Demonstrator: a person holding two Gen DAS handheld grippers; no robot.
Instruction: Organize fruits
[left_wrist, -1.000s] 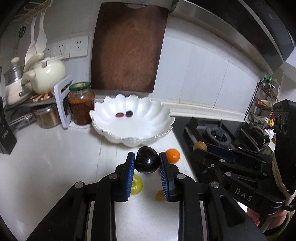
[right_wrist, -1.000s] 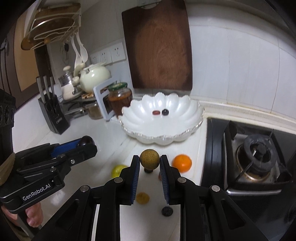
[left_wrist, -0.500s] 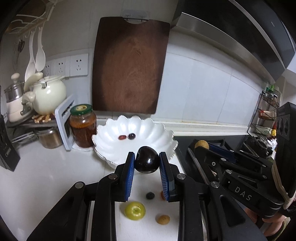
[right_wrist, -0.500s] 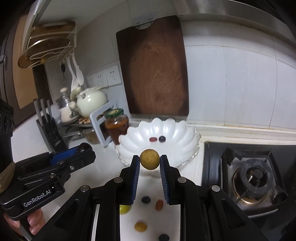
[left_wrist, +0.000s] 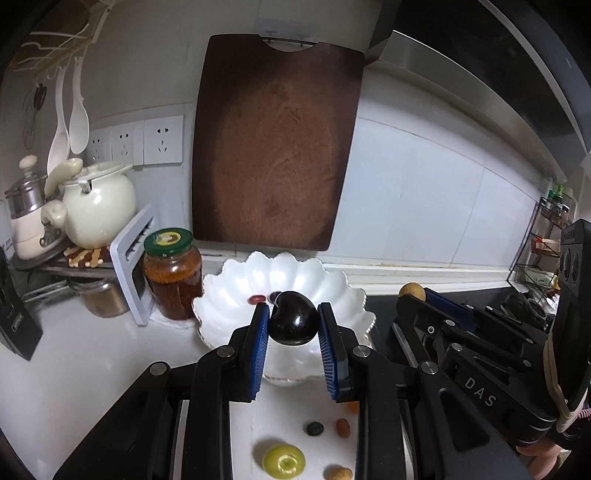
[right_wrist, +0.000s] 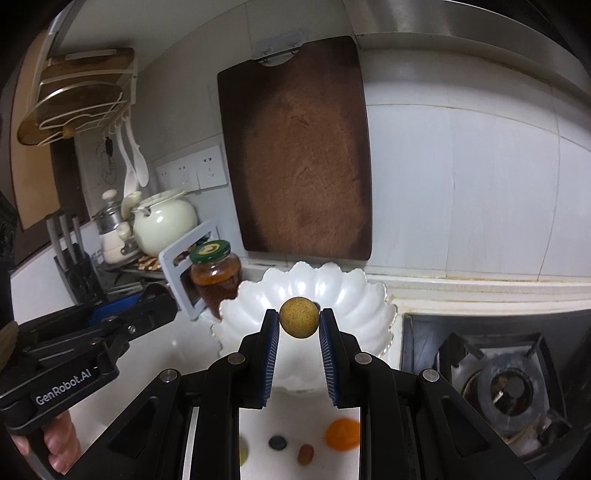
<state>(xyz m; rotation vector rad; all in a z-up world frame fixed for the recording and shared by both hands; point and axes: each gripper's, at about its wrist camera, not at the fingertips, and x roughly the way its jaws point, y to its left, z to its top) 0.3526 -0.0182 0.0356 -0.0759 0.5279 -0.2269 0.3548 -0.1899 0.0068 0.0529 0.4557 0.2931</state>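
My left gripper (left_wrist: 294, 325) is shut on a dark purple plum (left_wrist: 294, 323), held in the air in front of the white scalloped bowl (left_wrist: 225, 306). Two small dark fruits (left_wrist: 256, 298) lie inside that bowl. My right gripper (right_wrist: 298, 322) is shut on a round tan fruit (right_wrist: 298, 316), also raised before the bowl (right_wrist: 354, 295). On the counter below lie a green fruit (left_wrist: 283, 460), a small dark berry (left_wrist: 314, 428), a reddish date (left_wrist: 342, 427), a tan fruit (left_wrist: 338, 473) and an orange (right_wrist: 342, 434). Each gripper shows in the other's view.
A jar with a green lid (left_wrist: 172, 271) stands left of the bowl, beside a white rack (left_wrist: 131, 258) and a cream pot (left_wrist: 98, 206). A brown cutting board (left_wrist: 277, 140) hangs on the wall. The gas stove (right_wrist: 502, 387) is at the right, a knife block (right_wrist: 75, 266) at far left.
Both grippers have risen and moved toward the bowl with their fruits still held. The loose fruits on the counter now sit lower in both views.
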